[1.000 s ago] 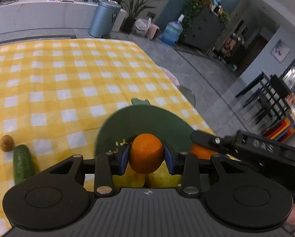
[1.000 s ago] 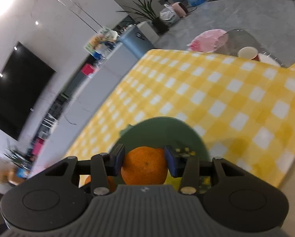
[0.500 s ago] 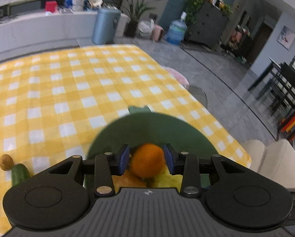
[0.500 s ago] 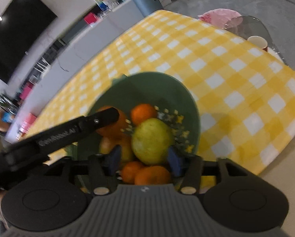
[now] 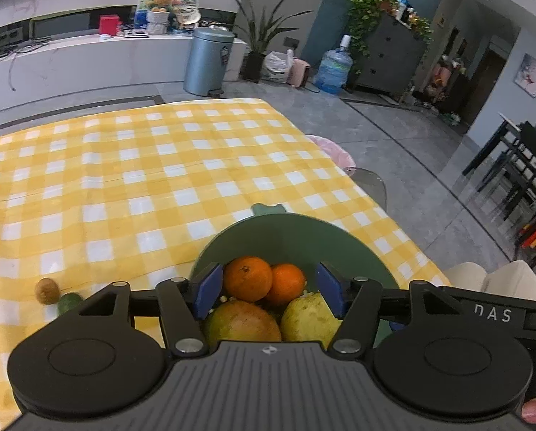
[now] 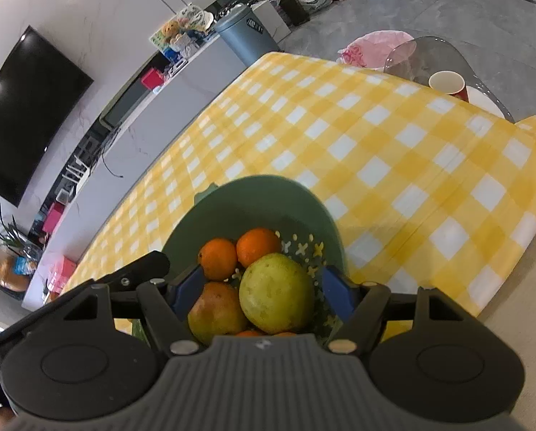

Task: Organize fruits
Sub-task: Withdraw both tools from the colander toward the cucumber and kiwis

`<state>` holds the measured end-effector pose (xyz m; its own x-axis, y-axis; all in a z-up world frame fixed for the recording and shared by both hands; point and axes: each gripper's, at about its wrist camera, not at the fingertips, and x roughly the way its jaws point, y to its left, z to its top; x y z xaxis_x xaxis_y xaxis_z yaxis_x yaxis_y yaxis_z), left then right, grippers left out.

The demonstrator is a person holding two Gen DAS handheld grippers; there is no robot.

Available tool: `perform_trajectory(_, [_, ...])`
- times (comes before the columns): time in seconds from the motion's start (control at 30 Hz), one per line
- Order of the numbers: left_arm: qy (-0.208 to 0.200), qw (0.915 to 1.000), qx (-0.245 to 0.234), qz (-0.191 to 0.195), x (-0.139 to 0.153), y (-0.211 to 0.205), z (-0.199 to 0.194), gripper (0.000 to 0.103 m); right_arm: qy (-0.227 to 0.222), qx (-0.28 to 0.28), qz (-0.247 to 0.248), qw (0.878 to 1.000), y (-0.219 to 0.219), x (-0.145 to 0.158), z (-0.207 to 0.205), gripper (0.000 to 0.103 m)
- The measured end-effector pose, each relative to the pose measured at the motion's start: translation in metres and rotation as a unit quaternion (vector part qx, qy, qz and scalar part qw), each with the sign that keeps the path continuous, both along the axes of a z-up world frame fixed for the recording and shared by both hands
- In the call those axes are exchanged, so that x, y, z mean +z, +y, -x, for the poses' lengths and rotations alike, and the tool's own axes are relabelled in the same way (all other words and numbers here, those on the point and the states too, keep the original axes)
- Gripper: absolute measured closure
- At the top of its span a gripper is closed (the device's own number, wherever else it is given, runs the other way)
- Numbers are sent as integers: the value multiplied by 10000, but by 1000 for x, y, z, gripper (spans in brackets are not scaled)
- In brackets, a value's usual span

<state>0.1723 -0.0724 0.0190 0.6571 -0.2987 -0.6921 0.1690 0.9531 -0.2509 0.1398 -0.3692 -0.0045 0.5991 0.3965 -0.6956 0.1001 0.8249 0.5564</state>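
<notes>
Left tongs: we see the left tongs (image 5: 269,292) spread wide above the bowl, blue pads apart with nothing pinched between them.
Right tongs: the right tongs (image 6: 257,292) are spread as well and hold nothing; they hang over the same bowl from the other side.
Bowl: a green bowl (image 5: 296,230) sits on the counter near its corner, with a small tab on the far rim.
Fruit in the bowl: we count two oranges (image 5: 248,279) side by side and touching at the far side, a yellow-green pear-like fruit (image 6: 276,292) in front of them, and a reddish-green mango (image 5: 241,321) beside it. In the right wrist view, slivers of more orange fruit show below these.
Bowl floor: pale flower-shaped cut-outs (image 6: 302,249) show at the bare bottom.
Loose items: a kiwi (image 5: 47,290) lies on the cloth well to the left of the bowl, with a green cucumber end (image 5: 68,302) just beside it.
Counter: it is covered by a yellow and white checked cloth (image 5: 142,179).
Beyond the edge: a paper cup (image 6: 446,83) stands on a glass side table.
</notes>
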Motion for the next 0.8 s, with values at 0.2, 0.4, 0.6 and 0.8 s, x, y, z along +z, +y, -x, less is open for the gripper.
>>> perform_trajectory(0.2, [6,9999,156,-31,12,12,13,28,-52,226,79,9997,14,4,-5,33])
perform_trajectory(0.4, [176,9987,429,-195,19,27,24,26,-89,414,228,9988,30,13,-3,32])
perform_trajectory(0.6, [381,9957,805,-262,19,51,38,26,-143,822,544,9950,61,23,0,32])
perform_trajectory(0.8, [456,9913,1200,-284,19,85,54,26,-507,1423,841,9849,101,38,10,33])
